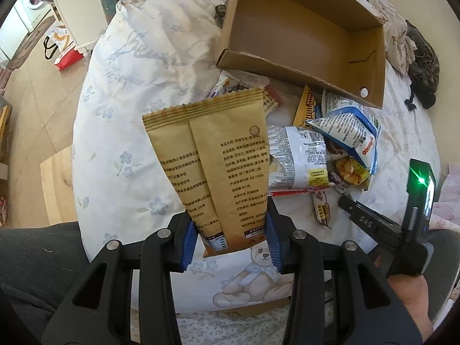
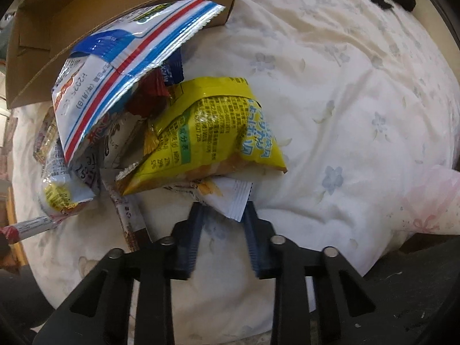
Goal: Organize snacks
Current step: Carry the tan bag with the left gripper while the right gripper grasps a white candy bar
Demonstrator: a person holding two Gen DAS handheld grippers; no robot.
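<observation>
My left gripper (image 1: 230, 224) is shut on the lower end of a tan snack packet (image 1: 218, 149) and holds it upright above the quilt. Beyond it lies an open cardboard box (image 1: 371, 66), with nothing visible inside. A pile of snack bags (image 1: 316, 149) lies in front of the box. In the right wrist view, my right gripper (image 2: 224, 210) is shut on the corner of a small white packet (image 2: 230, 198) that sticks out from under a yellow bag (image 2: 210, 141). A blue, white and red bag (image 2: 129, 51) leans against the box (image 2: 34, 77).
Everything rests on a white quilt (image 1: 129, 115) with blue flowers and bears. Dark clothing (image 1: 422, 66) lies at the far right. Thin stick packets (image 2: 129, 215) lie left of the right gripper. A pink-print bag (image 2: 425, 201) lies right. The floor drops off left, where a red and white bag (image 1: 69, 54) stands.
</observation>
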